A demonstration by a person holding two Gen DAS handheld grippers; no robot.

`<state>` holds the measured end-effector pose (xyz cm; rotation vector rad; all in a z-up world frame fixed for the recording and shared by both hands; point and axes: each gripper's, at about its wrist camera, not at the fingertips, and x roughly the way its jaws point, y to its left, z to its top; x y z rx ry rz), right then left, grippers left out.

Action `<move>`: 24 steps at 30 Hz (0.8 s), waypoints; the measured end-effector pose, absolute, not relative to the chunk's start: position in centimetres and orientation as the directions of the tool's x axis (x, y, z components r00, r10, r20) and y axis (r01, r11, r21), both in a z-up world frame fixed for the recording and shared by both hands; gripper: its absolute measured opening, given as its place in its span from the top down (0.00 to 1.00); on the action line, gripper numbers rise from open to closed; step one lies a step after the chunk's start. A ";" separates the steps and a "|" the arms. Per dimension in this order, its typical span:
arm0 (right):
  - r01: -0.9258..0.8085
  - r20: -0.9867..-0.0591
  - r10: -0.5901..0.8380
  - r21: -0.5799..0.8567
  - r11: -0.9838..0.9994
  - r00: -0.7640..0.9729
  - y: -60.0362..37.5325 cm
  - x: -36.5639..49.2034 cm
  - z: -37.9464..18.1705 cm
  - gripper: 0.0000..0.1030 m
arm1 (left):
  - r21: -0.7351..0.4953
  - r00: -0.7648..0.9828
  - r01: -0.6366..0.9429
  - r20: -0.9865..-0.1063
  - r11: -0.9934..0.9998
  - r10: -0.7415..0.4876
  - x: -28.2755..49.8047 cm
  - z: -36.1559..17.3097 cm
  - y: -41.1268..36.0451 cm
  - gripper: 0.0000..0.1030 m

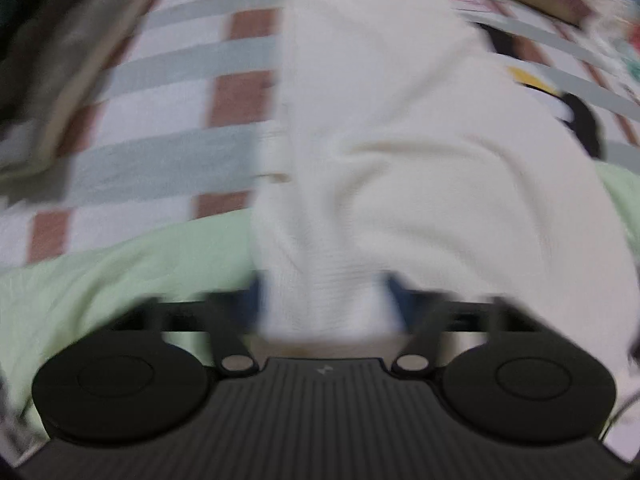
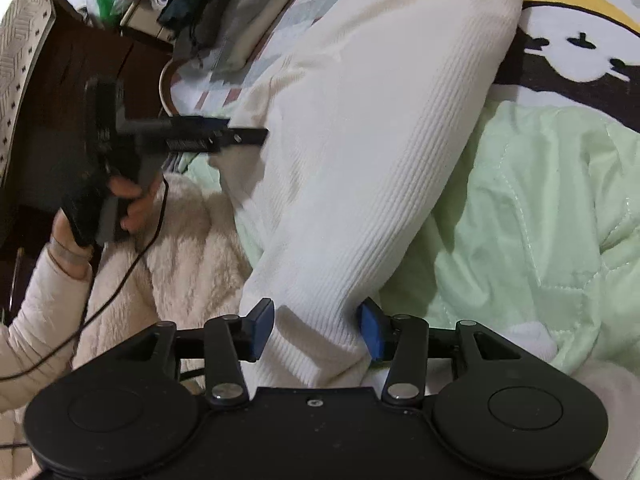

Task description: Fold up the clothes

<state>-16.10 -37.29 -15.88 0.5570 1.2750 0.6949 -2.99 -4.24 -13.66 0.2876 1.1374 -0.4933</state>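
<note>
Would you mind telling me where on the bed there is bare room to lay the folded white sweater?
The checked sheet lies bare between the white sweater and the stack of folded clothes. The green quilt is free beside the panda blanket. It is crowded around the stack and the fluffy cream fabric.

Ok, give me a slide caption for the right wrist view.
Right gripper grips a white ribbed knit garment over a pale green quilt; left gripper at its far edge.

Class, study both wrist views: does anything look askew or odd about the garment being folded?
The white ribbed sweater lies bunched and slanting across the green quilt, not flat, with its cuff end between the right claw's pads.
</note>
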 end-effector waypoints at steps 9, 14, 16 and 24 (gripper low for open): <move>-0.251 -0.671 0.740 0.709 0.659 0.047 -35.8 -16.4 -14.8 0.81 | -0.104 0.295 0.478 -0.916 0.872 -0.271 -2.1 -12.4 0.2 0.89; -0.218 -0.695 0.718 0.695 0.685 0.038 -35.5 -16.4 -15.7 0.71 | -0.114 0.282 0.448 -0.923 0.887 -0.261 -2.0 -13.2 0.2 0.82; -0.203 -0.675 0.736 0.715 0.669 0.044 -35.6 -16.5 -15.9 0.63 | -0.127 0.276 0.434 -0.924 0.892 -0.266 -1.9 -13.4 0.7 0.75; -0.133 -0.661 0.744 0.733 0.668 0.094 -35.7 -15.6 -17.0 0.40 | -0.129 0.292 0.428 -0.917 0.894 -0.272 -1.8 -13.8 1.0 0.65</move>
